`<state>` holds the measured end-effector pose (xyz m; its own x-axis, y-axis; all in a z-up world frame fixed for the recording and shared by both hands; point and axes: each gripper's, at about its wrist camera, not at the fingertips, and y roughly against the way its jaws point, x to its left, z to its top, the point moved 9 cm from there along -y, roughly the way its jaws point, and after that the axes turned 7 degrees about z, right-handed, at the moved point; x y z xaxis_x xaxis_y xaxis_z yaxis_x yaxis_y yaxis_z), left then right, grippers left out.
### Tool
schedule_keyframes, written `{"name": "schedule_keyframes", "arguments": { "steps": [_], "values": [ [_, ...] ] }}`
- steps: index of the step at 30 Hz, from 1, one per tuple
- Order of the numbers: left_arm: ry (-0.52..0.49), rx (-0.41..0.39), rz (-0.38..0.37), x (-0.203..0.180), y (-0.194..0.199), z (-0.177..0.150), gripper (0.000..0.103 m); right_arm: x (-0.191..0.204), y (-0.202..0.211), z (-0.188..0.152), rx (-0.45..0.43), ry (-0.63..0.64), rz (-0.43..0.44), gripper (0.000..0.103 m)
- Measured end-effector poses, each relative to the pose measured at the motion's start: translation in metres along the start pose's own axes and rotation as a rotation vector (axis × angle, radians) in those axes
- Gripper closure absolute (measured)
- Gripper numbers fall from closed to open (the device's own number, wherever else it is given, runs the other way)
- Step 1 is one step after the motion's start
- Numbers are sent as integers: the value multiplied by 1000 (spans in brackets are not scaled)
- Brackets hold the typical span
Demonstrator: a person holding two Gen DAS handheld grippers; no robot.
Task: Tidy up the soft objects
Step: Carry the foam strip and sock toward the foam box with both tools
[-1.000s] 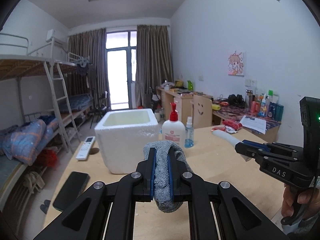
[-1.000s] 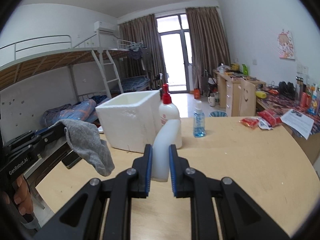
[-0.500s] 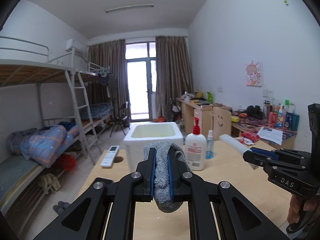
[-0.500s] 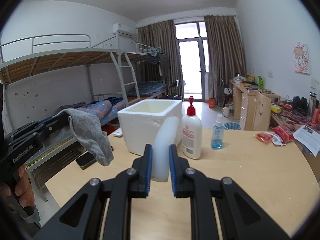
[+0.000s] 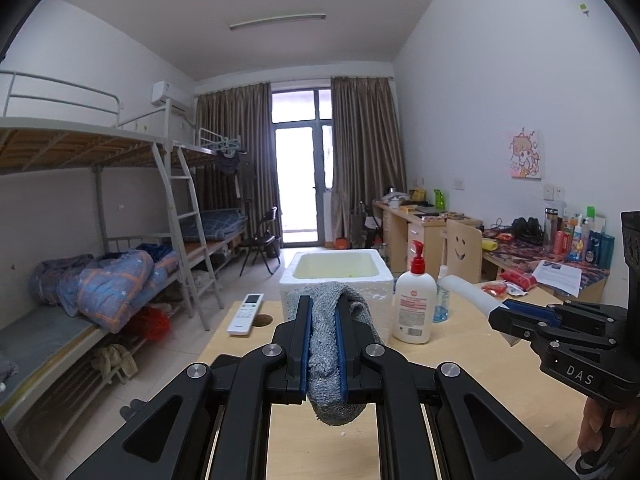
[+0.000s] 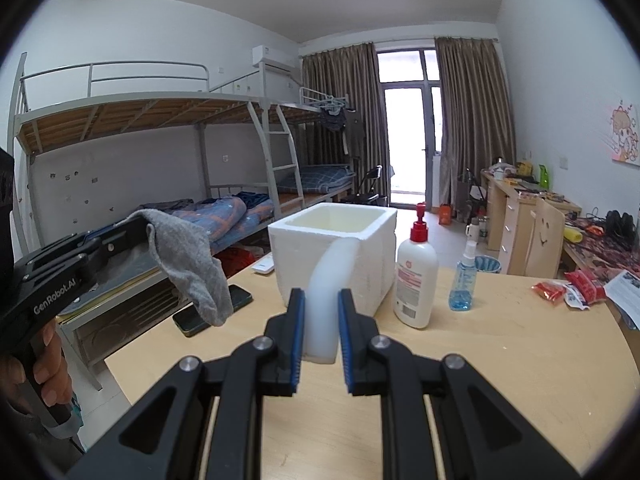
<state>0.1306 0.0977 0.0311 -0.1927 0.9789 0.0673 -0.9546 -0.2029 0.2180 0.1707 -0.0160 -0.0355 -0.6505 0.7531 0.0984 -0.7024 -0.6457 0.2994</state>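
My left gripper [image 5: 323, 346] is pinching a grey knitted sock [image 5: 325, 354], which hangs limp between its blue pads; my right gripper [image 6: 321, 332] is clamped on a white bent foam piece [image 6: 326, 300] that curves up past the fingertips. Both are held above the near edge of the desk [image 6: 500, 364].

Against a second ago, both views have tilted up: more ceiling shows, and the white foam box [image 6: 320, 252] now sits lower and smaller in the left view.

Only the right view shows the dark phone [image 6: 214, 310] at the desk's left edge and "GenRobot.AI" on my left gripper's body. Only the left view shows the white remote control [image 5: 246, 314] at the far left corner beside a round hole, and "DAS" on my right gripper's body.

Past my fingertips, mid-desk, stands the foam box, with a white pump bottle [image 6: 416, 276] with a red head just right of it and a small blue spray bottle [image 6: 464, 276] beyond. The bottle's label print is too small to read. Red snack packets [image 6: 572, 288] lie toward the right edge.
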Motion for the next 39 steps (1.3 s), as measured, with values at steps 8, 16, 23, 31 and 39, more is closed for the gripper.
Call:
{"name": "schedule_keyframes", "arguments": {
  "steps": [8, 16, 23, 31, 39],
  "values": [
    [17, 18, -5, 3, -6, 1, 92, 2, -4, 3, 3, 19, 10, 83],
    [26, 27, -39, 3, -15, 8, 92, 4, -9, 14, -6, 38, 11, 83],
    [19, 31, -41, 3, -28, 13, 92, 4, -22, 19, 11, 38, 13, 83],
    [36, 32, -45, 7, -44, 24, 92, 2, -38, 32, 29, 52, 9, 83],
    [52, 38, -74, 6, -66, 34, 92, 5, -55, 41, 41, 78, 7, 83]
  ]
}}
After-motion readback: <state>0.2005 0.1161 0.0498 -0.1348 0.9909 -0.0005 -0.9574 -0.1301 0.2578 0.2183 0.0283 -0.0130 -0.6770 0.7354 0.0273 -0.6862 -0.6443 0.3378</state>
